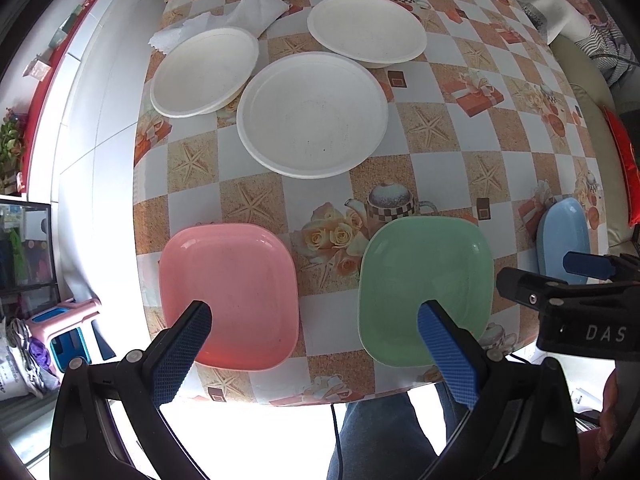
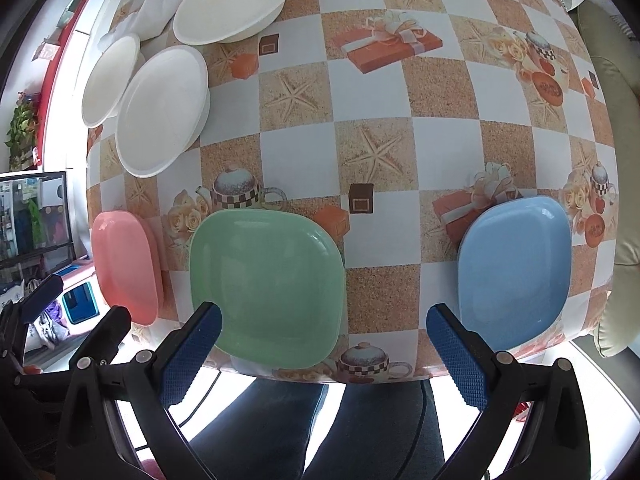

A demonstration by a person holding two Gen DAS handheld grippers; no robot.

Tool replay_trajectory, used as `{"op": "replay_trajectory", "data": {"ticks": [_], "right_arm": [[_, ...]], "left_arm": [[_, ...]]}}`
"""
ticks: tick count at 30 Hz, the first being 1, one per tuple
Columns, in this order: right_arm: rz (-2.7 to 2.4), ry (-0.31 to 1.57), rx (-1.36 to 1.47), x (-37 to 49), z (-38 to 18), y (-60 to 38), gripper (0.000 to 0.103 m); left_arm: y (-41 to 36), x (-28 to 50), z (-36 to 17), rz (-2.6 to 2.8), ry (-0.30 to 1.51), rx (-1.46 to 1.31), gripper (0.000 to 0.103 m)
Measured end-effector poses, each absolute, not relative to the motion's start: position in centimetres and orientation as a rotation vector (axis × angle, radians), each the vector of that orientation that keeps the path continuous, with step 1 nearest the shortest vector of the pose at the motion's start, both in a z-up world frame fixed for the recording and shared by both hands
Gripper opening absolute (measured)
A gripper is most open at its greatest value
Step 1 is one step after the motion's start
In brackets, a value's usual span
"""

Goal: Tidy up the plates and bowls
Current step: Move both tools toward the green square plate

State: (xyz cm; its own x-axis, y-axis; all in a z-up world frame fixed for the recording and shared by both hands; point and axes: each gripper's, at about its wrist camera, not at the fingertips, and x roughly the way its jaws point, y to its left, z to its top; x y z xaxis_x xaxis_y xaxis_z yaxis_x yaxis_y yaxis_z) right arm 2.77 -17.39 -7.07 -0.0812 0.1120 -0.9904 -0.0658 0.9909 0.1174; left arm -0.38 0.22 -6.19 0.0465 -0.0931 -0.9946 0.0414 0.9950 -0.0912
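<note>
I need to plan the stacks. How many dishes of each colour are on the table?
White: 3
Pink: 1
Green: 1
Blue: 1
Total: 6

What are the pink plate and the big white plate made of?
The pink plate looks like smooth, glossy plastic: light glints along its rim. The big white plate looks like matte pressed paper pulp, dull and faintly speckled, with no shine. That is a guess from looks alone.
</note>
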Motion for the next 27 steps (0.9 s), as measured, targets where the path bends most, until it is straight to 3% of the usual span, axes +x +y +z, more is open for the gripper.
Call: {"op": "replay_trajectory", "data": {"ticks": [17, 27], "right_arm": [[0.183, 1.796, 0.209, 1.4, -13.6, -18.4, 0.103], [0.107, 1.803, 0.074, 1.1, -18.2, -18.7, 0.103]], "left_arm": [[-0.5, -1.2, -11.0, -0.046, 1.617, 0.067, 0.103], [-1.4, -1.1, -13.4, -0.029, 1.629, 0.096, 0.103]]}}
